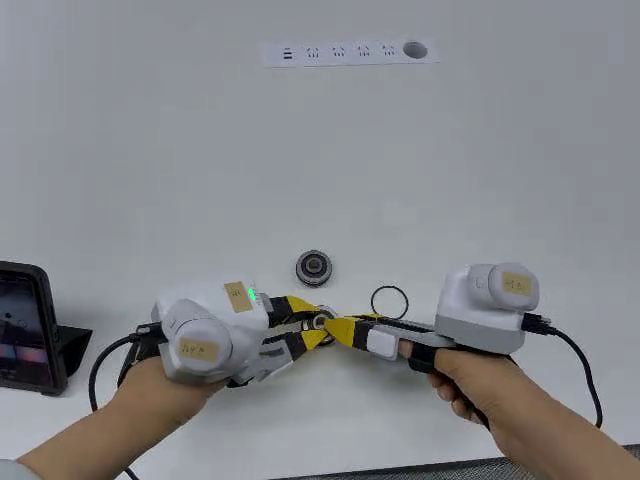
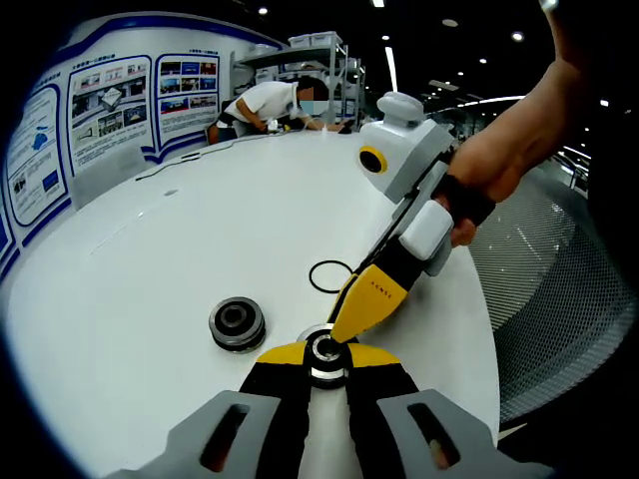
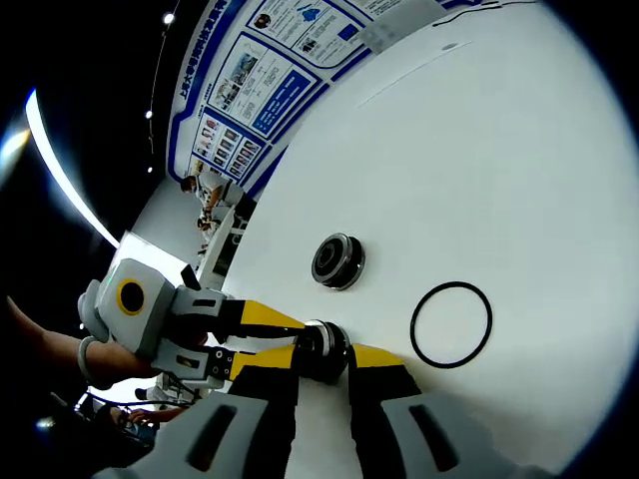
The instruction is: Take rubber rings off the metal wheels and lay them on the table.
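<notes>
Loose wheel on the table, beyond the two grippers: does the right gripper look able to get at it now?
Probably yes: only bare table lies between the right gripper and the loose wheel; the black ring lies aside. But its fingers are now at the held wheel.
</notes>
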Demonstrator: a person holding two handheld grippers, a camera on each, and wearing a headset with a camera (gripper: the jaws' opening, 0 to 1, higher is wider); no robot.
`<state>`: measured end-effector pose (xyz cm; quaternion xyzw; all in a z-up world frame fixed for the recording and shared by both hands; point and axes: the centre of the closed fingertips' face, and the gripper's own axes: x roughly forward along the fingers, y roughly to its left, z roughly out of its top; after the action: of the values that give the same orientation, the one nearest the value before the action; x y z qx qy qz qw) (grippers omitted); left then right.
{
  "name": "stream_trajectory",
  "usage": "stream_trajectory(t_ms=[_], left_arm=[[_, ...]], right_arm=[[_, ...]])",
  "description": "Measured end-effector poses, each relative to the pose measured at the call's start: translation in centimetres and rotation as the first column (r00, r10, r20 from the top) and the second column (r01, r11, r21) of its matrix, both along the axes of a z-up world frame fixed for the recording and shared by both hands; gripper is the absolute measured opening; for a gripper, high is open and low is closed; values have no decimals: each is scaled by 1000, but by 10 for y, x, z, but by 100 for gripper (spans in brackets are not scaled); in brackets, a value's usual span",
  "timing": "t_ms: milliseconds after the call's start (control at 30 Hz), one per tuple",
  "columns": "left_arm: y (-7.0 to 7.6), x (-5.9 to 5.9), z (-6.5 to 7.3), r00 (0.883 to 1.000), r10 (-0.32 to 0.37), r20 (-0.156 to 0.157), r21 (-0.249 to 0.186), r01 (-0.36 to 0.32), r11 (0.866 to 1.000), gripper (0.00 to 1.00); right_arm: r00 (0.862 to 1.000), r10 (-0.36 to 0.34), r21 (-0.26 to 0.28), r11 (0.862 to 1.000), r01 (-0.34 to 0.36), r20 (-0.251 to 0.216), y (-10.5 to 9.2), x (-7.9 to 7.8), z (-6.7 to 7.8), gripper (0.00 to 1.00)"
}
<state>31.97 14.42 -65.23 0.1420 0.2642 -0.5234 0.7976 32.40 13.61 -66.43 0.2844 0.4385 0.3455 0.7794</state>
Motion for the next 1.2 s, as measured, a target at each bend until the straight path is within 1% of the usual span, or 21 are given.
stream_trajectory(t_ms=[67, 133, 233, 300, 567, 700, 800, 1000, 1200], left_arm=[[0, 0, 0, 1000, 2, 0, -1, -2, 1000, 13], [0, 0, 1, 1000, 3, 1, -2, -3, 1000, 13], [0, 0, 1, 1000, 3, 1, -3, -3, 1000, 13], [0, 0, 0, 1000, 5, 0, -4, -5, 1000, 13], [0, 0, 0, 1000, 8, -1, -5, -8, 1000, 13], [0, 0, 0, 1000, 9, -1, -6, -9, 1000, 13], [0, 0, 0, 1000, 10, -2, -6, -10, 1000, 13], [0, 0, 0, 1000, 10, -3, -6, -10, 1000, 13], [0, 0, 0, 1000, 12, -4, -9, -12, 1000, 13]], right_arm=[[1000, -3, 6, 1000, 3, -3, 1, 1, 1, 21], [1000, -5, 14, 1000, 5, -18, 1, 0, 0, 21], [1000, 5, 13, 1000, -4, -19, 0, -1, 1, 21], [999, 13, 25, 1000, -13, -30, 1, -4, 3, 19], [1000, 2, 33, 999, -1, -29, -1, -5, 4, 18], [1000, -4, 33, 999, 5, -30, -4, -5, 5, 15], [1000, -13, 40, 999, 14, -27, -6, -3, 6, 11], [1000, -16, 16, 1000, 17, -23, -8, -3, 3, 4], [1000, -23, 21, 1000, 23, -21, -9, -2, 4, 2]])
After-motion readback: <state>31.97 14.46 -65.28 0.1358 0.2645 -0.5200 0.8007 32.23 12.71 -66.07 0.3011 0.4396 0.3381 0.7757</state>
